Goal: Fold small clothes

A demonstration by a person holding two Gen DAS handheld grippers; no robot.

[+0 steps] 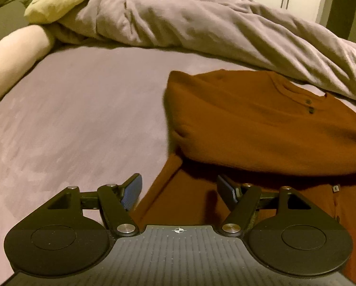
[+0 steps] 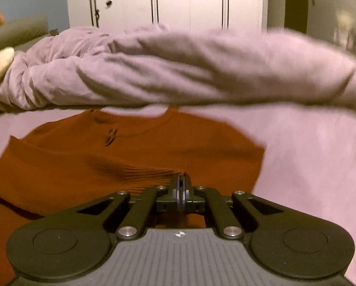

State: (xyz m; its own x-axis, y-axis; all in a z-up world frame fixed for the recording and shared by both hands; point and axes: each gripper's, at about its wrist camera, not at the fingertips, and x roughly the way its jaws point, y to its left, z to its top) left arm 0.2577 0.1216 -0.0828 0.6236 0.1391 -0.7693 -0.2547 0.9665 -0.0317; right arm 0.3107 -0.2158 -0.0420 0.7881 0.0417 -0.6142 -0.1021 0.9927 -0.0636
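A rust-brown buttoned knit top (image 1: 261, 128) lies on the lilac bed sheet (image 1: 82, 119), its upper part folded over the lower part. My left gripper (image 1: 179, 190) is open, low over the garment's lower left edge, its blue pads on either side of a brown strip. In the right wrist view the same top (image 2: 130, 157) fills the left and middle. My right gripper (image 2: 181, 186) is shut on a pinch of the ribbed fabric, which puckers toward the fingertips.
A crumpled lilac duvet (image 1: 201, 23) lies along the far side of the bed and also shows in the right wrist view (image 2: 178, 71). A yellow and cream plush toy (image 1: 58, 0) lies at the far left. White wardrobe doors (image 2: 178, 0) stand behind.
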